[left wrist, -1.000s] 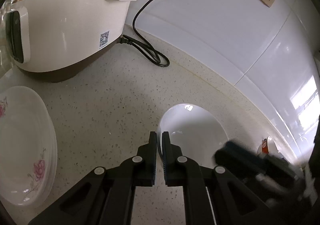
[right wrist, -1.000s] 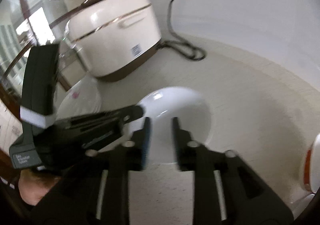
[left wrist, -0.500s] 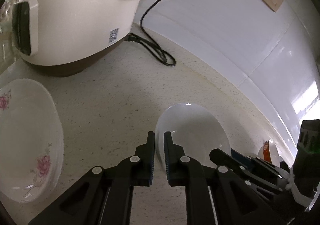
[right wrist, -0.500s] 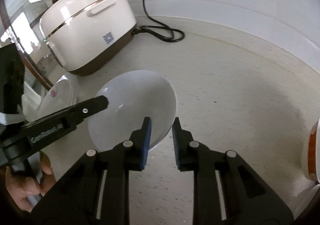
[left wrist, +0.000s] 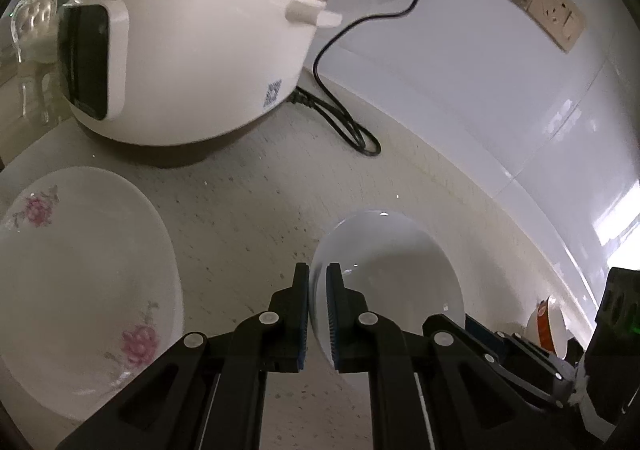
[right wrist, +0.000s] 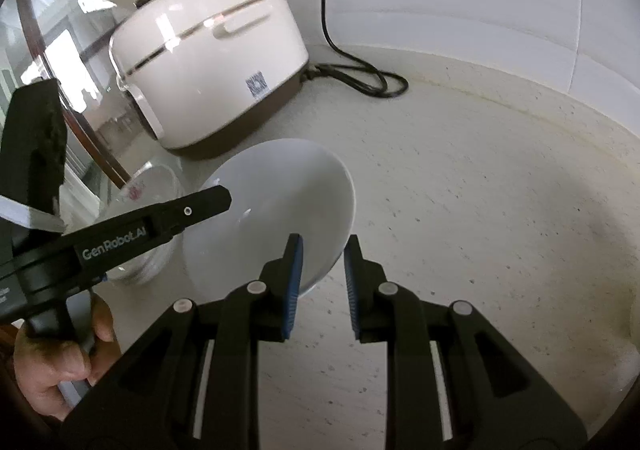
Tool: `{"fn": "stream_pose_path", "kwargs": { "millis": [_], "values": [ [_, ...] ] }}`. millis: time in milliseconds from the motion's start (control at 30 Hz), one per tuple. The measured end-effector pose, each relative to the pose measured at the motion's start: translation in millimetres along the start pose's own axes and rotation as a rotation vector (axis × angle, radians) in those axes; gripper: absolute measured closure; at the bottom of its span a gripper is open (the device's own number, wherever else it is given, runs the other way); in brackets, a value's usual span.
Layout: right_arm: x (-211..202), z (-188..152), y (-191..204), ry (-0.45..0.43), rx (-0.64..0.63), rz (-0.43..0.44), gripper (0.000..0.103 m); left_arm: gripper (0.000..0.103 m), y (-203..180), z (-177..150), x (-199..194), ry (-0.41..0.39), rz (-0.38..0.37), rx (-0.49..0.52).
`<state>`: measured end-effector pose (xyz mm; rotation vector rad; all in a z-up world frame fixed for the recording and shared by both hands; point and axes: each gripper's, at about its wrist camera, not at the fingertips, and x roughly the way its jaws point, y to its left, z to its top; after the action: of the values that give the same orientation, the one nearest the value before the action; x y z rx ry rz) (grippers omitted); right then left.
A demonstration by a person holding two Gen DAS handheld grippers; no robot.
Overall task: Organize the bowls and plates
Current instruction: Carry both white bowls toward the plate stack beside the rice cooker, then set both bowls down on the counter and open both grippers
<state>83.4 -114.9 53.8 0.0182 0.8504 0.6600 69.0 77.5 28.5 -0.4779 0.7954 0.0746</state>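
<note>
Left tongs pinch the white bowl's rim above the desk; right tongs (jaws parted, holding nothing) straddle its opposite rim.

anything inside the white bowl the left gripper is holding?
Nothing visible. The white bowl looks bare inside in both views. The left gripper pinches its near rim, and the right gripper straddles the other rim with its fingers apart. Their fingers cover small patches of the interior.
</note>
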Motion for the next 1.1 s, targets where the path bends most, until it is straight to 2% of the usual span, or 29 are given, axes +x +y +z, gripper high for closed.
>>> {"fn": "stream_pose_path", "kwargs": {
  "millis": [367, 500, 533, 700, 767, 867, 900, 933, 1100],
  "values": [
    [12.5, -4.0, 0.0, -0.003, 0.042, 0.036, 0.078, 0.094, 11.0, 3.9, 1.4, 0.0, 0.012, -0.025],
    [13.3, -4.7, 1.2, -0.01, 0.035, 0.045, 0.071, 0.093, 10.7, 7.2, 10.6, -0.004, 0.004, -0.043],
    [13.7, -5.1, 1.9, -0.015, 0.029, 0.044, 0.07, 0.09, 10.7, 7.2, 11.6, -0.004, 0.003, -0.043],
    [13.1, -5.9, 0.3, -0.034, 0.018, 0.023, 0.066, 0.089, 12.4, 5.2, 18.5, 0.001, 0.0, -0.038],
    [12.2, -6.3, -3.3, -0.038, 0.03, 0.02, 0.062, 0.084, 14.6, 4.6, 21.2, 0.001, -0.001, -0.048],
    [5.5, -5.5, -8.7, -0.07, 0.049, -0.003, 0.049, 0.065, 15.3, 4.6, 17.7, -0.035, -0.007, -0.054],
    [2.7, -4.8, -9.6, -0.084, 0.051, -0.009, 0.047, 0.053, 14.9, 4.5, 14.4, -0.049, -0.005, -0.055],
    [-0.9, -3.7, -10.1, -0.1, 0.052, -0.015, 0.046, 0.047, 13.7, 5.0, 10.3, -0.073, -0.01, -0.054],
    [-19.7, -1.7, -14.0, -0.185, 0.056, -0.072, 0.039, 0.043, 1.5, 7.0, -6.9, -0.138, -0.018, 0.006]
  ]
}}
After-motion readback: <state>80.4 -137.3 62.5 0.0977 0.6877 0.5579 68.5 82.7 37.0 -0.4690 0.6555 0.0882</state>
